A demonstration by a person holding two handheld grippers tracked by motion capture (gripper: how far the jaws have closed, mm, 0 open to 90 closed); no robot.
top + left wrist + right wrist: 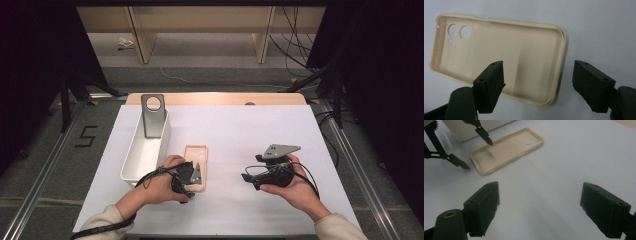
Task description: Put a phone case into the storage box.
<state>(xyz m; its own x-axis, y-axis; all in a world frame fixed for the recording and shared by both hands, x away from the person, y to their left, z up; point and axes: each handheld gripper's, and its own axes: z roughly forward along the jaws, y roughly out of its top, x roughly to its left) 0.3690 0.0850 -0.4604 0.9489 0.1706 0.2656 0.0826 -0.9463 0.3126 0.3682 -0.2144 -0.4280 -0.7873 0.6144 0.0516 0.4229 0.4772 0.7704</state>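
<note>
We hold the left hand-held gripper [192, 175] low over the near end of a beige phone case [196, 156], which lies flat on the white tabletop [250, 130] with its hollow inside facing up. In the left gripper view the case's [499, 57] camera holes sit at the far end, and our jaws stand fairly wide: one jaw is over the case's inside, the other beyond its long edge over the bare tabletop, so that edge runs between them. The pads do not press on it. Just left of the case stands a white bin [145, 147] with a grey metal bracket [153, 115] leaning in its far end. Our right hand-held gripper [250, 177] hangs well apart to the right, jaws wide with nothing between them, pointed toward the case [506, 148].
</note>
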